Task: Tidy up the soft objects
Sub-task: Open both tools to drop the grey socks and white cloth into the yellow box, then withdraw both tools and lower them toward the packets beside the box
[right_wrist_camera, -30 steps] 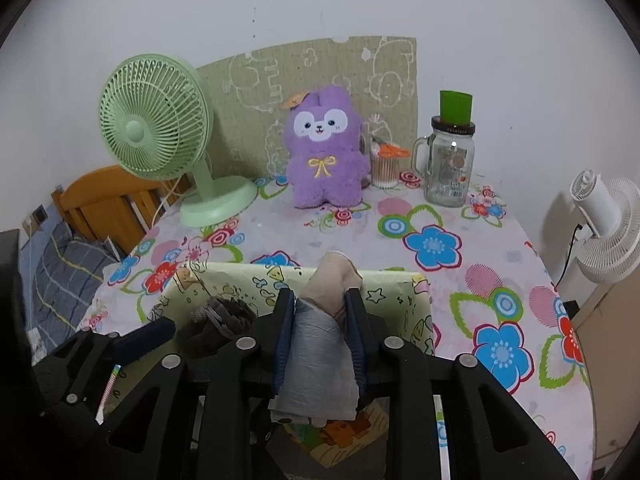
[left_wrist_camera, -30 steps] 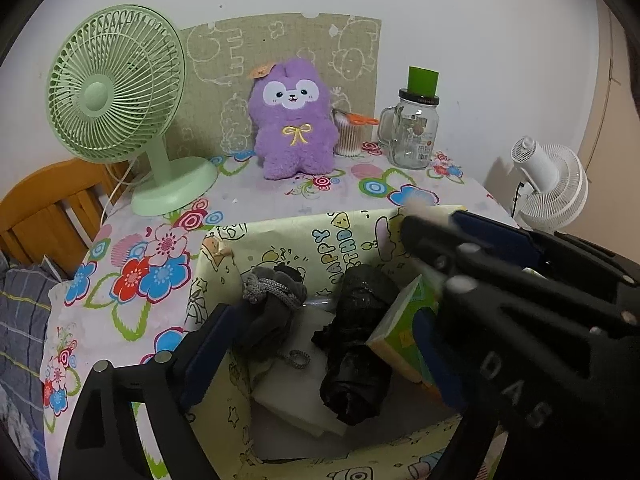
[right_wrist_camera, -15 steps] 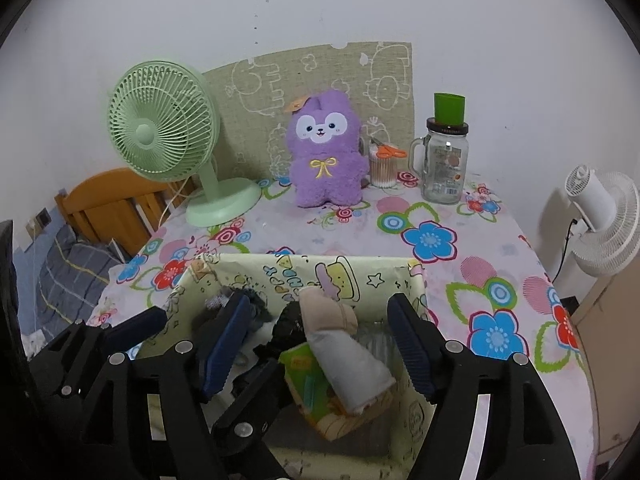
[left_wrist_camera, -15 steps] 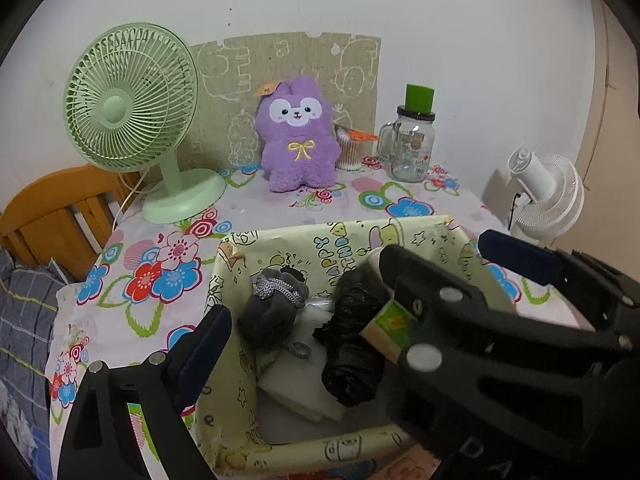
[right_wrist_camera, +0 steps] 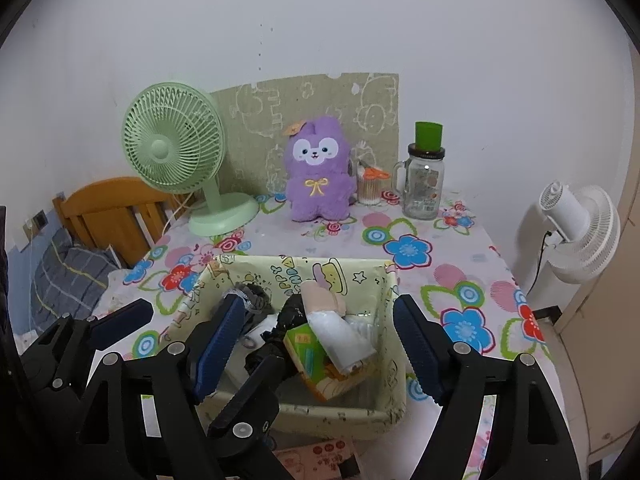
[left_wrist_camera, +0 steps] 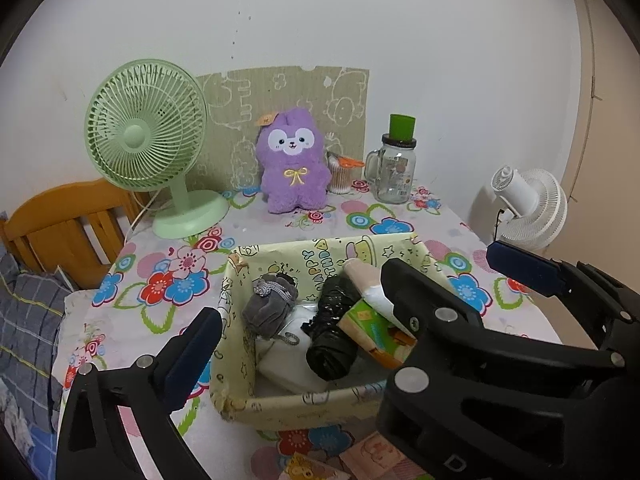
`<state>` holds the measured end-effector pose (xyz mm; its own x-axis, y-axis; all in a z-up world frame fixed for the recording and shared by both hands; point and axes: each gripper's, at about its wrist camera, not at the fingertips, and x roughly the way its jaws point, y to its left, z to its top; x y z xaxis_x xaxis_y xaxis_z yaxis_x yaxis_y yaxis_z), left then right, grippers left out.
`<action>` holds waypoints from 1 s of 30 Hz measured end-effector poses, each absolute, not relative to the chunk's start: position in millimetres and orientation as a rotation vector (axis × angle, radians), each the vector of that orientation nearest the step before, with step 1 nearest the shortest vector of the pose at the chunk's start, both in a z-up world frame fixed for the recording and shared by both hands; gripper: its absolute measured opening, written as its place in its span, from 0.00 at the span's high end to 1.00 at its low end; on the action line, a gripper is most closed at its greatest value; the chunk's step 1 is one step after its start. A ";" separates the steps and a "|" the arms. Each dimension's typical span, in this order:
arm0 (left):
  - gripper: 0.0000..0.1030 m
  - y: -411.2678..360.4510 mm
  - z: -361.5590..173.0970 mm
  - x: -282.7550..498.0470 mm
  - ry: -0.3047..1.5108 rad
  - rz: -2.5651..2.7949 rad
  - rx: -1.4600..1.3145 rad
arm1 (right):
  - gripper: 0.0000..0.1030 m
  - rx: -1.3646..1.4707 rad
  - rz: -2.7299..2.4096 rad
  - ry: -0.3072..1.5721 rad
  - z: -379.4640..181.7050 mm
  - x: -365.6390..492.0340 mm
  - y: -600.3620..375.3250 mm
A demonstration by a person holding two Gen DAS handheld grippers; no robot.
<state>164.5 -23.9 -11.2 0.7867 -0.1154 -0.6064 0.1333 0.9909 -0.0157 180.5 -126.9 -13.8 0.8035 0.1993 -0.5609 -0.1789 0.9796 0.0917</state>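
Note:
A yellow cartoon-print box stands on the flowered tablecloth. In it lie a grey sock bundle, a black bundle, a green-orange tissue pack and a beige-and-white roll resting on the pack. My right gripper hangs above the box's near side, its jaws opening, with the roll lying free below them. My left gripper is wide and still opening, with nothing held; its fingers straddle the box from the left. A purple plush sits upright at the back.
A green desk fan stands back left. A glass jar with a green cup and a swab pot stand back right. A white fan is off the table's right side, a wooden chair at the left. Printed packets lie at the near edge.
The right gripper opened and let the beige-and-white roll drop into the box onto the tissue pack. Both grippers drew back and rose, so the box looks smaller and farther.

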 end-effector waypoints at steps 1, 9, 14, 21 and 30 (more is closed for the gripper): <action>0.00 -24.5 -9.3 161.1 0.646 -0.134 0.029 | 0.22 0.035 0.200 0.598 -11.7 175.9 -128.0; 0.00 -28.6 0.3 136.3 0.620 -0.126 0.042 | 0.17 0.045 0.189 0.573 -3.3 150.8 -133.0; 0.00 -30.5 4.3 120.9 0.604 -0.124 0.045 | 0.10 0.048 0.179 0.547 0.9 133.7 -136.4; 0.00 -33.1 6.4 99.9 0.584 -0.120 0.044 | 0.08 0.044 0.175 0.519 4.6 108.8 -138.1; 0.00 -33.2 2.8 71.5 0.574 -0.098 0.042 | 0.05 0.035 0.190 0.517 0.8 82.5 -136.7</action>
<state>71.5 -33.2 2.8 0.8355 -0.0806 -0.5435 0.1039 0.9945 0.0122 82.5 -136.7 0.8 0.8523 0.1892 -0.4876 -0.1717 0.9818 0.0808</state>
